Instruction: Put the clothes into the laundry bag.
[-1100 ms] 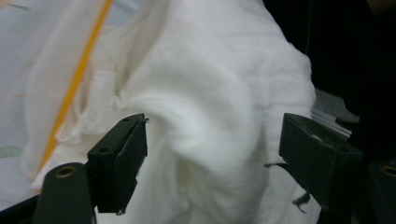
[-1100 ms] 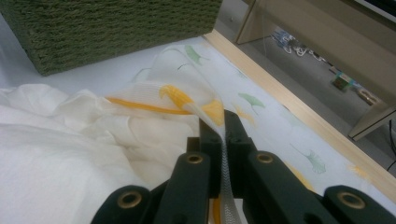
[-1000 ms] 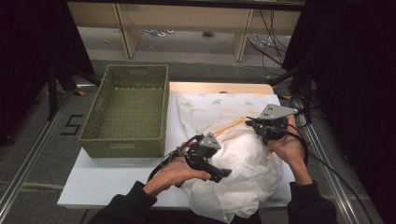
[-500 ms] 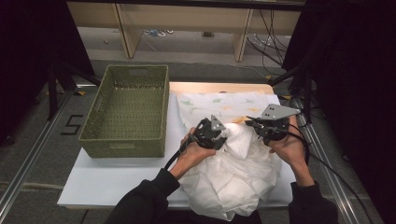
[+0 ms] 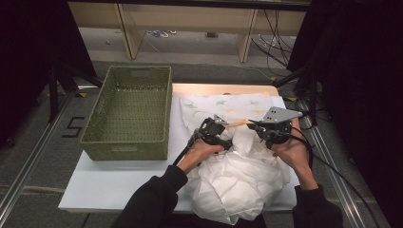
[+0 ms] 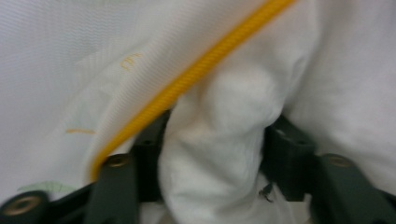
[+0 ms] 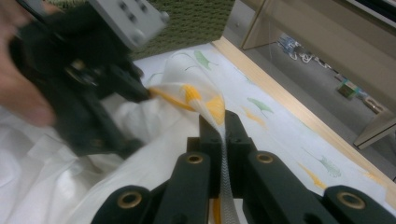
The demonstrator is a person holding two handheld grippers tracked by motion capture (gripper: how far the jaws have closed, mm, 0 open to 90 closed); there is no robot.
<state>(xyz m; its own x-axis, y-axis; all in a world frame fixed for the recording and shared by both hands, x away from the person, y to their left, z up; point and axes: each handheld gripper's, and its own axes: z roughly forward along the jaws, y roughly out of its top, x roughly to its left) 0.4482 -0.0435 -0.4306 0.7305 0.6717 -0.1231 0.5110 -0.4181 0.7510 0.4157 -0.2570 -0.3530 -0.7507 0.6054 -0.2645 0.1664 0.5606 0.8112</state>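
A white cloth (image 5: 237,180) with a yellow hem (image 6: 201,70) and small leaf prints lies bunched on the white table (image 5: 119,185). My left gripper (image 5: 227,141) sits on the cloth's middle. Its jaws have just been opening, and a thick fold of cloth (image 6: 219,140) still fills the gap between them. My right gripper (image 7: 223,135) is shut on the cloth's hem and holds that edge up off the table. In the high view the right gripper (image 5: 253,126) is just right of the left one, tips facing it. The left gripper (image 7: 133,116) looms close in the right gripper view.
A green woven basket (image 5: 128,147) stands on the left of the table, apart from the cloth. A wooden strip (image 5: 223,89) borders the far side of the table. Metal rails (image 5: 28,156) run along the floor on both sides, and shelf legs (image 5: 124,28) stand behind.
The left hand moved from the cloth's near left part up toward the right gripper and settled on the cloth's middle. The right gripper kept still with the hem in it.
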